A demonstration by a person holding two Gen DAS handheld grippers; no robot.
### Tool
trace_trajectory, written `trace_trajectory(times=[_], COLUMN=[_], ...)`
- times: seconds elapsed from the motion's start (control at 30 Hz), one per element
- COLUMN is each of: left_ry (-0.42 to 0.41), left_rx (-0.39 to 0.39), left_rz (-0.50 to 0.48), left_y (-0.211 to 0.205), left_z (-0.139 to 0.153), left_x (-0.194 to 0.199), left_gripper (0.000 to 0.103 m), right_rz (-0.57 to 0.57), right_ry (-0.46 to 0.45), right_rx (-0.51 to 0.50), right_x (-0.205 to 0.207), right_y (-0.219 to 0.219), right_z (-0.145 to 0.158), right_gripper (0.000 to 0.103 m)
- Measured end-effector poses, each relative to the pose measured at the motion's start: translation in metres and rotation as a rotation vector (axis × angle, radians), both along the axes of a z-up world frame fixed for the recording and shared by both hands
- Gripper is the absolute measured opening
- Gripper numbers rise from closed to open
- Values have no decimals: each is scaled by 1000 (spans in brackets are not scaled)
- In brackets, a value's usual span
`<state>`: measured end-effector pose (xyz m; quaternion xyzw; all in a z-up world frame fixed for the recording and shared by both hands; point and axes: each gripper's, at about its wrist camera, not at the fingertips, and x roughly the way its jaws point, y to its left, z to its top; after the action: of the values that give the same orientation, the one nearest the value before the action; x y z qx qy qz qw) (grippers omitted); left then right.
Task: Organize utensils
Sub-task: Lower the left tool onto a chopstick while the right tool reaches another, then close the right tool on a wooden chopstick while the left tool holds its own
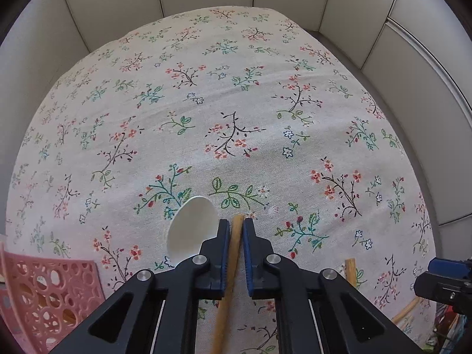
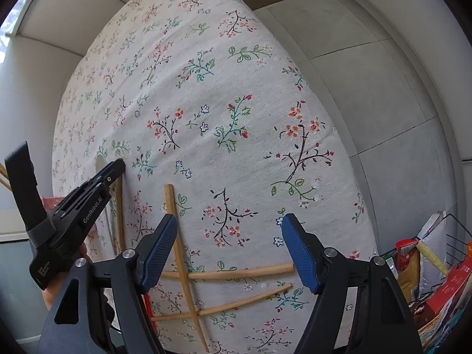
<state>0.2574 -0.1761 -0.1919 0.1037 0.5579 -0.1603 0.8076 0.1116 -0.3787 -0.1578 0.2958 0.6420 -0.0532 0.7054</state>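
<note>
My left gripper (image 1: 236,224) points steeply down at the floral tablecloth (image 1: 236,103) and is shut on a wooden chopstick (image 1: 227,295), which runs up between the blue pads. A white spoon (image 1: 191,230) lies on the cloth just left of those fingers. In the right wrist view the left gripper (image 2: 119,165) and its chopstick (image 2: 119,221) show at the left. My right gripper (image 2: 228,230) hangs open and holds nothing. Below it three chopsticks lie crossed: one lengthwise (image 2: 177,236), one across (image 2: 236,273), and one slanted (image 2: 244,301).
A pink perforated basket (image 1: 44,295) sits at the table's near left corner. A wire basket (image 2: 454,236) full of packets stands off the table's right side. Grey floor tiles surround the table, and the cloth's edges drop away on the far and right sides.
</note>
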Motion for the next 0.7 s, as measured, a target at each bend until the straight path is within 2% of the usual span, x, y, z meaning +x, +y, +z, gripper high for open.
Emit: trace_trajectory(times=[0.2, 0.27, 0.37, 0.47, 0.53, 0.6, 0.7], left_ry=[-70, -100, -145, -182, -200, -214, -233], left_rx=[-29, -36, -43, -44, -44, -49, -64], left_rz=[-4, -10, -18, -27, -30, -27, -16], left_y=[19, 23, 30, 38, 47, 56, 69], left_z=[35, 49, 68, 83, 91, 100, 111], left_x=[-17, -25, -40, -53, -60, -69, -80], left_gripper=[7, 7, 7, 7, 7, 7, 7], right_rz=[53, 78, 111, 154, 175, 198, 229], right_ry=[-10, -11, 2, 23, 20, 32, 37], right_rx=[10, 19, 41, 9, -34, -78, -167], right_x=[12, 18, 28, 38, 42, 44, 47], right_y=[19, 29, 44, 58, 65, 73, 83], right_z=[-3, -7, -17, -25, -25, -26, -24], right_gripper=[74, 58, 42, 32, 29, 19, 9])
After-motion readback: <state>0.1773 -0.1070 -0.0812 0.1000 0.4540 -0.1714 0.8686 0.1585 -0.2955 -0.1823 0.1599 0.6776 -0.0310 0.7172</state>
